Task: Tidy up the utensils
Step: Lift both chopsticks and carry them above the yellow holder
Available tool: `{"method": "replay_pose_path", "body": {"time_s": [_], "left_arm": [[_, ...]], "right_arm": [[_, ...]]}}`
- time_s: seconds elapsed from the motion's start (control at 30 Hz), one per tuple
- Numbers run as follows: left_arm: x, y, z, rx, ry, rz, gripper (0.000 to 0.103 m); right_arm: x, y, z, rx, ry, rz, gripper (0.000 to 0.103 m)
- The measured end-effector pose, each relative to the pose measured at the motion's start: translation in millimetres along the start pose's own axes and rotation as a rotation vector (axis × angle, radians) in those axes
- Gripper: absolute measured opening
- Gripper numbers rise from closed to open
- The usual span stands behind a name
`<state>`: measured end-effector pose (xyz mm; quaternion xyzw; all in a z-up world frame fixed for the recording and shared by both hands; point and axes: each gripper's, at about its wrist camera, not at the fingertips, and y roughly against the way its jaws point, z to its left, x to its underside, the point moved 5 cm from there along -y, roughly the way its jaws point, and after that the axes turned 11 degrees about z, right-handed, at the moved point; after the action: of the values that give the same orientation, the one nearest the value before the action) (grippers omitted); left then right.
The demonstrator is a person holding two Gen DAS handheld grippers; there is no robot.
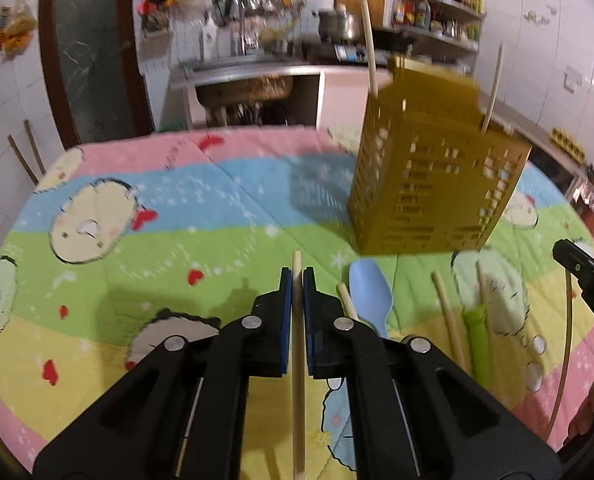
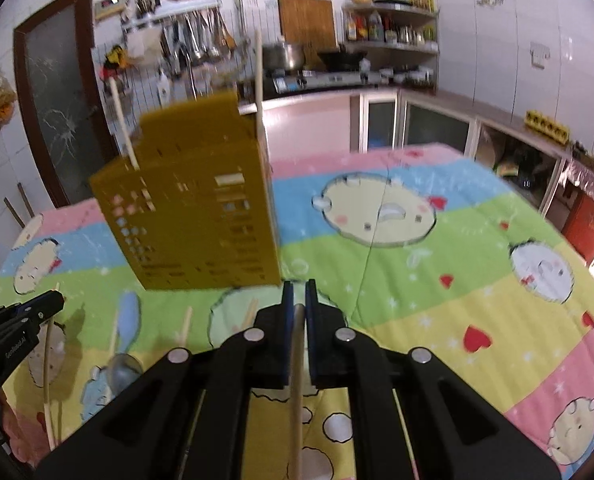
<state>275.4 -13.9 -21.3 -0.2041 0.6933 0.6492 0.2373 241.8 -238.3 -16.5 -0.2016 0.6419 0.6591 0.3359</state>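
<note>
- Desk: pastel cartoon-print quilt [image 1: 217, 208] covers it; tiled kitchen beyond.
- Perforated yellow plastic utensil holder [image 1: 437, 176] stands upright, chopsticks inside.
- Left gripper [image 1: 297, 280] clenched on a wooden chopstick [image 1: 297, 380].
- Right gripper [image 2: 299, 294] grasps a wooden-handled utensil [image 2: 296, 392].
- Pale blue plastic spoon [image 1: 371, 290] lies near the holder.

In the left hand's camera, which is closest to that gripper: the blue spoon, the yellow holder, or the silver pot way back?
From the left gripper:
1. Blue spoon, on the cloth just to its right.
2. Yellow holder, farther ahead on the right.
3. Silver pot, on the kitchen counter at the back.
</note>
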Motion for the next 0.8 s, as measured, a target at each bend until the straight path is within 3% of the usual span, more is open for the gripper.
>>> {"method": "replay_pose_path", "body": {"time_s": [0.2, 0.37, 0.8], "left_arm": [[-7.1, 41.7, 0.8, 0.026, 0.030, -0.137, 0.004], [-8.1, 66.4, -0.9, 0.041, 0.033, -0.196, 0.004], [5.7, 102.6, -4.5, -0.017, 0.007, -0.348, 0.004]], "right_arm": [[-11.6, 41.1, -0.9, -0.019, 0.004, -0.140, 0.006], [-18.3, 67.7, -1.8, -0.022, 0.010, -0.230, 0.006], [-13.9, 101.3, -2.1, -0.039, 0.021, -0.345, 0.006]]}}
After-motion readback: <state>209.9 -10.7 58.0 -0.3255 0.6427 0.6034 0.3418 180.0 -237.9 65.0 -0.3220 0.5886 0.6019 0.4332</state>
